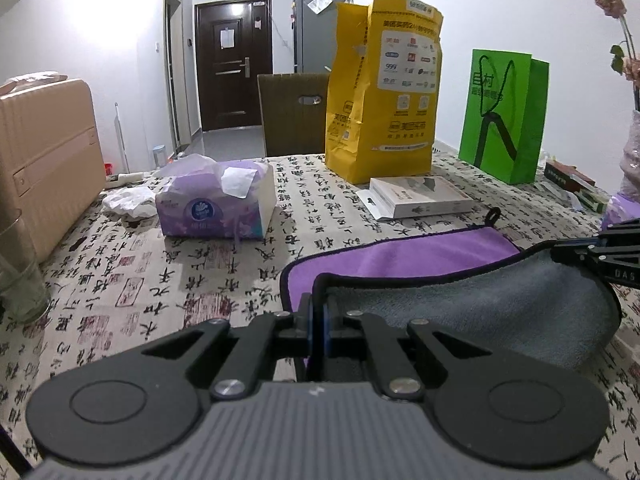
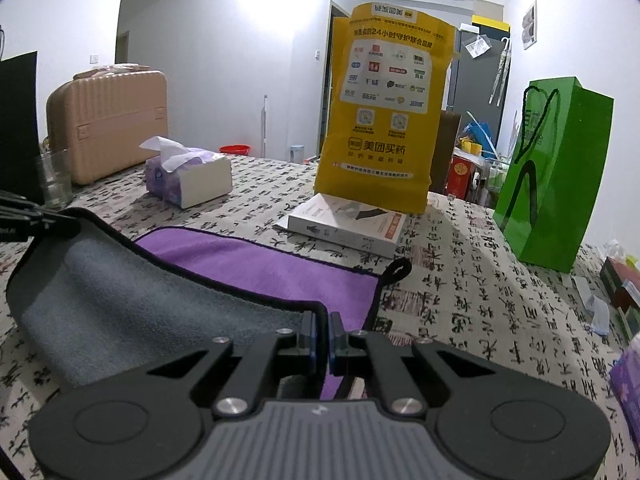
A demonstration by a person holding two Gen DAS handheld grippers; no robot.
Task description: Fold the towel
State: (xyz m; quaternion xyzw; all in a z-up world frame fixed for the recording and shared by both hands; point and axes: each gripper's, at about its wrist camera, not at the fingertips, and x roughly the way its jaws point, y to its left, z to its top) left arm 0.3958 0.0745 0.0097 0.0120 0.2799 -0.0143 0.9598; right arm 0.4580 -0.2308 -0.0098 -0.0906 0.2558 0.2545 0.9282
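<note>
The towel (image 1: 420, 258) is purple on one face and grey on the other, with a black hem and a black hanging loop (image 1: 493, 214). Its far half lies flat on the table. My left gripper (image 1: 319, 320) is shut on the near left corner and holds it raised, grey side (image 1: 480, 300) up. My right gripper (image 2: 321, 332) is shut on the near right corner of the towel (image 2: 256, 264). The lifted near edge sags between the two grippers. The right gripper shows at the right edge of the left wrist view (image 1: 600, 256).
The table wears a calligraphy-print cloth (image 1: 160, 280). Behind the towel stand a white box (image 1: 420, 196), a yellow paper bag (image 1: 384, 92), a green bag (image 1: 504, 116) and a tissue pack (image 1: 216, 204). A glass (image 1: 20, 280) and a beige suitcase (image 1: 44, 160) are at the left.
</note>
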